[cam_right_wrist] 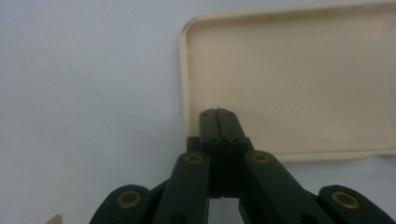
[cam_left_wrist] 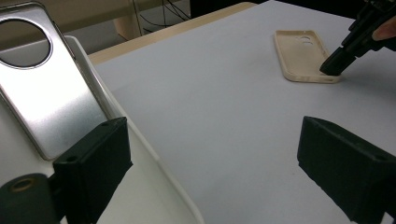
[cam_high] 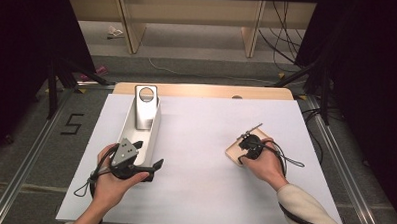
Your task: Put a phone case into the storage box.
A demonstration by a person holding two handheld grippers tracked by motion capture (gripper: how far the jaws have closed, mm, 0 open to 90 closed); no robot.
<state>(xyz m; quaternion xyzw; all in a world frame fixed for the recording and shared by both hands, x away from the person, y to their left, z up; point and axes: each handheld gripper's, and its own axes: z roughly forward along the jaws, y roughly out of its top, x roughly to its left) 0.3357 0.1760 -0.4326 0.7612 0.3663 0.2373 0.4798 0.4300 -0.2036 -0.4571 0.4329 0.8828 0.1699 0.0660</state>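
Observation:
A beige phone case [cam_high: 233, 150] lies hollow side up on the white mat, right of centre. My right gripper [cam_high: 248, 142] is shut, its jaws pressed together with the tips at the case's near corner [cam_right_wrist: 218, 113]; whether they pinch the rim I cannot tell. The case [cam_right_wrist: 289, 74] spreads out beyond them. From the left gripper view the same case [cam_left_wrist: 299, 56] has the right gripper [cam_left_wrist: 332, 67] touching its edge. My left gripper [cam_high: 147, 158] is open, straddling the wall of a white tray [cam_left_wrist: 135, 140]. In the tray leans a silver phone back [cam_left_wrist: 51, 102] with a round hole.
The long white tray [cam_high: 154, 133] runs front to back on the left of the mat, with the silver phone back [cam_high: 145, 110] at its far end. A wooden table edge [cam_high: 202, 90] shows beyond the mat. Cables and stands lie on the floor around the table.

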